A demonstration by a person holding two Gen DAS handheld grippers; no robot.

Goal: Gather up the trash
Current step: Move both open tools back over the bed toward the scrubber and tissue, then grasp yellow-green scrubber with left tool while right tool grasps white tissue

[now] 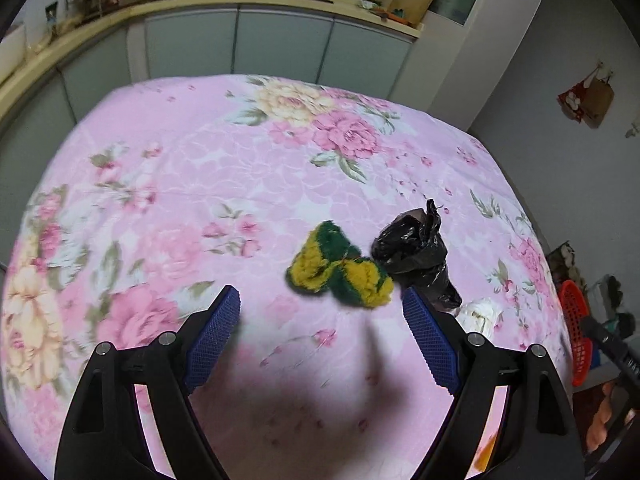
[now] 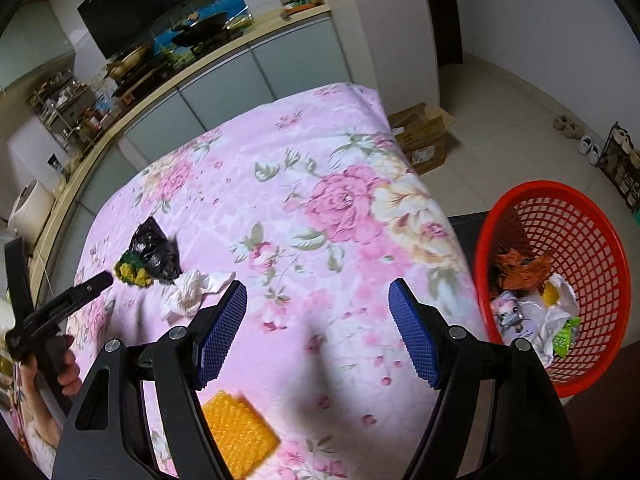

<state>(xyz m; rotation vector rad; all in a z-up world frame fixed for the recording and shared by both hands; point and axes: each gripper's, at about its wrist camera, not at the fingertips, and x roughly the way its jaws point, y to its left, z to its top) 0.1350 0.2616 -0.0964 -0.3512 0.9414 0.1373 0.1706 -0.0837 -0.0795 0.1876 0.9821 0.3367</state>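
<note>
My left fingers (image 1: 320, 312) are spread, empty, nearing the sponge (image 1: 340, 268) beside the bag (image 1: 416, 252) on the surface (image 1: 200, 160); right fingers (image 2: 318, 312) also empty; next I should straddle, clench, then carry to the basket (image 2: 600, 216).

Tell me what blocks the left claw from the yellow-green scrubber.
Nothing visible. The left claw stands open with only bare cloth before the scrubber. A black bag touches its right side.

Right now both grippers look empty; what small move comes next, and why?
Probably ease the open left gripper forward and down onto the green-and-yellow scrubber. It lies just ahead of the fingertips on the floral cloth, touching the black bag, and nothing is held yet.
</note>
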